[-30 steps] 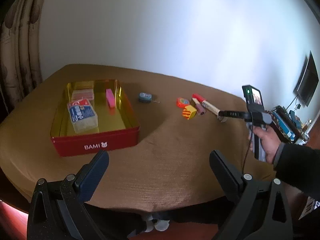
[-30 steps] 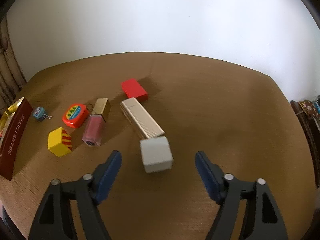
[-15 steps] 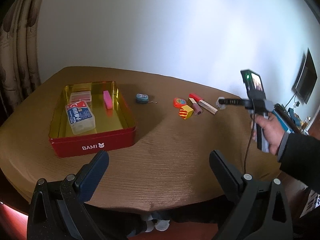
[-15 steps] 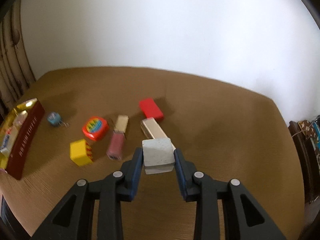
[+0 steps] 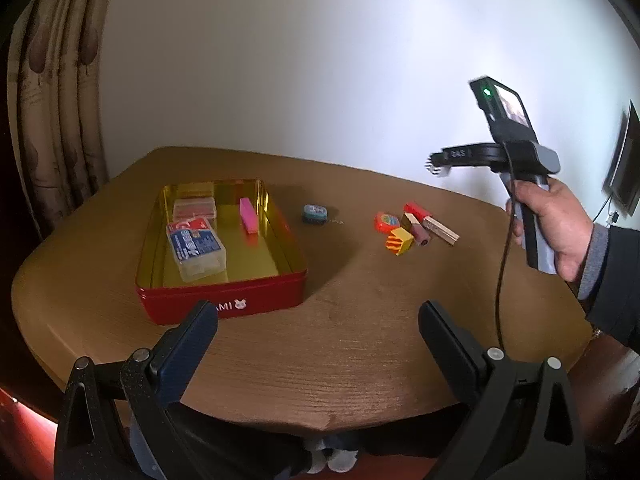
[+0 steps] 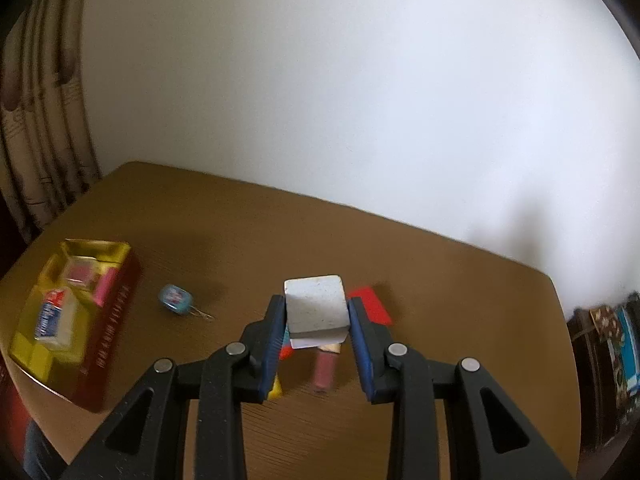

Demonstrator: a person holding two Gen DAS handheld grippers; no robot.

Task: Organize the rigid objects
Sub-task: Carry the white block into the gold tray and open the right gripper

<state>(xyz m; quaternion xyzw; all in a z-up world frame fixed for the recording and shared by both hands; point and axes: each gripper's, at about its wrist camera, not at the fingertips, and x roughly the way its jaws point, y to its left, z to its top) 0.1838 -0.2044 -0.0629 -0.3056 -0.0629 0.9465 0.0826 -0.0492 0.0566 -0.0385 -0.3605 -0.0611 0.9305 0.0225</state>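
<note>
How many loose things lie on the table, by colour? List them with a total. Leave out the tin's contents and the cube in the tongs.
Red block: 1
Orange disc: 1
Yellow block: 1
Blue case: 1
Pink tube: 1
Beige box: 1
Total: 6

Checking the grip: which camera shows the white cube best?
The right wrist view: the white cube fills the centre, clamped in the right claw. The left wrist view shows only a small, distant sliver at that claw's tip.
</note>
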